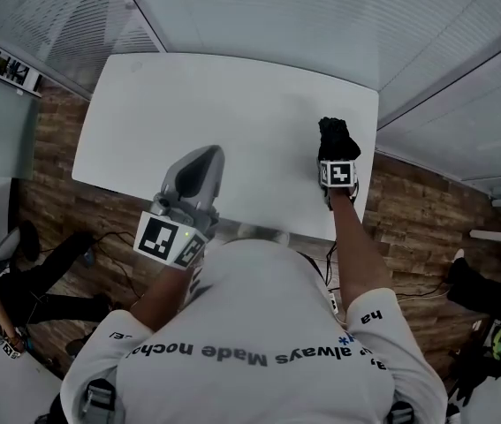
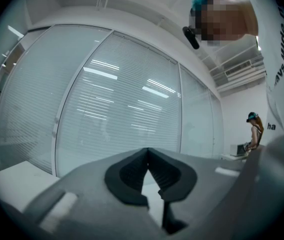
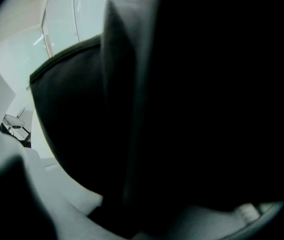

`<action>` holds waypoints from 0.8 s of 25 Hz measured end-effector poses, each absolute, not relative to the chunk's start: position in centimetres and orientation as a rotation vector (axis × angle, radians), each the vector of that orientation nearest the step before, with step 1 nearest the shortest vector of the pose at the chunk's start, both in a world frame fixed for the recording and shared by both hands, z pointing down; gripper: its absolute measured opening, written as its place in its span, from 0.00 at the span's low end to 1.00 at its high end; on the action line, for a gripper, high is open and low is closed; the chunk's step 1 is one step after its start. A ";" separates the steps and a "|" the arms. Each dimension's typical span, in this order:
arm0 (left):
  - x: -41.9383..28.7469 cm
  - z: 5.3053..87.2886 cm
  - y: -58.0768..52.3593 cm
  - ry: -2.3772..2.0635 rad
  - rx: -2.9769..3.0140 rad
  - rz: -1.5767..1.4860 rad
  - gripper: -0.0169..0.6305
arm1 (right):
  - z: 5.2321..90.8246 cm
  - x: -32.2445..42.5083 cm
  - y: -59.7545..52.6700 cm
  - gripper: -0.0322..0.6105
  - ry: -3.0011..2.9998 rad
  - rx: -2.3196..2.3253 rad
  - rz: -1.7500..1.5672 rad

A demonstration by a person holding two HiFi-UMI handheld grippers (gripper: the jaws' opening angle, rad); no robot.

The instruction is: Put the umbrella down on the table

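At right edge of white bench [image 1: 232, 104], right gripper [image 1: 338, 159] clamped on black umbrella [image 1: 337, 136], left gripper [image 2: 147, 153] closed, empty, raised.

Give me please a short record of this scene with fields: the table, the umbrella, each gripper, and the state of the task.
surface: white table on a wooden floor
object: black umbrella, folded, near the table's right edge; whether it touches the table cannot be told
right side: right gripper appears closed on the umbrella, whose dark mass fills its own view
left side: left gripper, jaw tips together, nothing between them, above the table's near edge
task state: umbrella not yet released
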State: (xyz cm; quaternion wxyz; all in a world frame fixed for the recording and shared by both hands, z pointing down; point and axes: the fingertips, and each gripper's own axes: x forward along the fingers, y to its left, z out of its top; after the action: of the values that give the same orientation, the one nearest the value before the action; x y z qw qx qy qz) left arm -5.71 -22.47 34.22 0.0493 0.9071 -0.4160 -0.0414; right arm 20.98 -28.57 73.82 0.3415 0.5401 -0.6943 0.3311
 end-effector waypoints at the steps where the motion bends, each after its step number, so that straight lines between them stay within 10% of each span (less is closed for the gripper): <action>1: -5.7 34.3 -22.6 -1.270 2.760 -0.122 0.03 | 74.3 21.1 -28.6 0.40 -1.790 1.390 0.872; 20: -6.9 34.8 -23.6 -1.316 2.727 -0.110 0.03 | 78.2 21.0 -27.7 0.41 -1.696 1.272 0.993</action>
State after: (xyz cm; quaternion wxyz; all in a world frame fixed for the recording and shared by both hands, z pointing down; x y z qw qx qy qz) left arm -6.89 -23.62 34.84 0.0559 0.8987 -0.4336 -0.0361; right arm 21.03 -27.68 78.22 0.3896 0.5005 -0.6671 0.3907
